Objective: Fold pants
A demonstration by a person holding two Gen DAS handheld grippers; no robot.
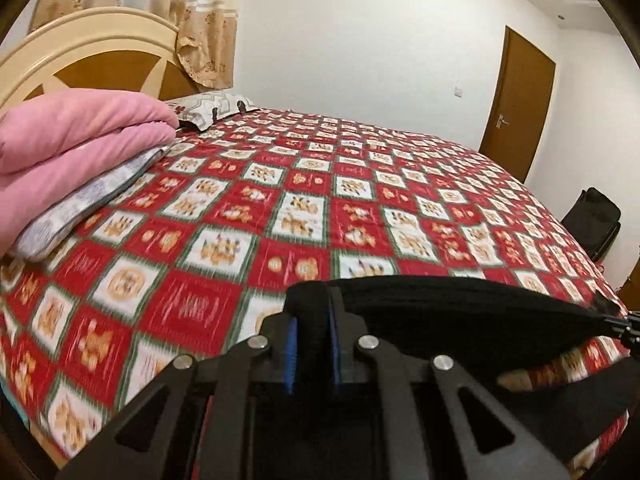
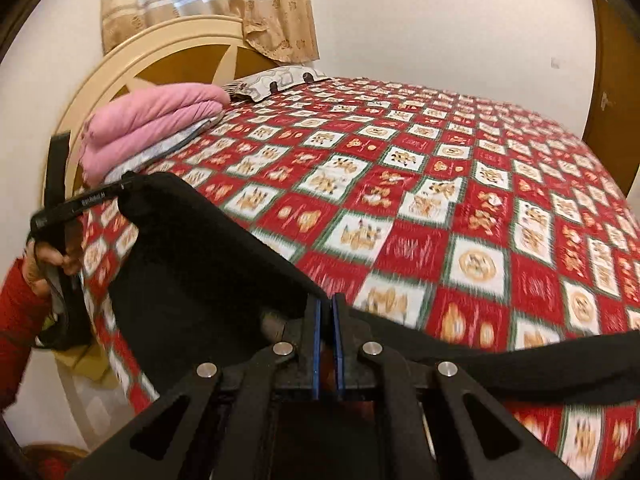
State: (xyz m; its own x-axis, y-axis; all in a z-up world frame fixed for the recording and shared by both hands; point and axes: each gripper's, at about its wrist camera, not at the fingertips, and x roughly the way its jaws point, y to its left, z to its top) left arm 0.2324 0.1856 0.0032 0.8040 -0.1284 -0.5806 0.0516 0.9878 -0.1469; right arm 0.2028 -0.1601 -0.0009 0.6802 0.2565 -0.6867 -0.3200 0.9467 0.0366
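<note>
Here the black pants (image 1: pixel 460 312) hang stretched between the two grippers, above the near edge of the bed (image 1: pixel 320 200). The left gripper (image 1: pixel 312 320) has its fingers clamped on the soft black cloth, and the right gripper (image 2: pixel 327 320) has its fingers clamped on it too. The bedcover is red, with white squares. Far left lies a folded pink blanket (image 1: pixel 72 140); no writing is readable.

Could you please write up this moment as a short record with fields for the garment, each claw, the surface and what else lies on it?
garment: black pants, lifted and stretched between both claws
left claw: shut on the pants
right claw: shut on the pants
surface: bed with red patterned cover
also on bed: folded pink blanket, pillow
</note>
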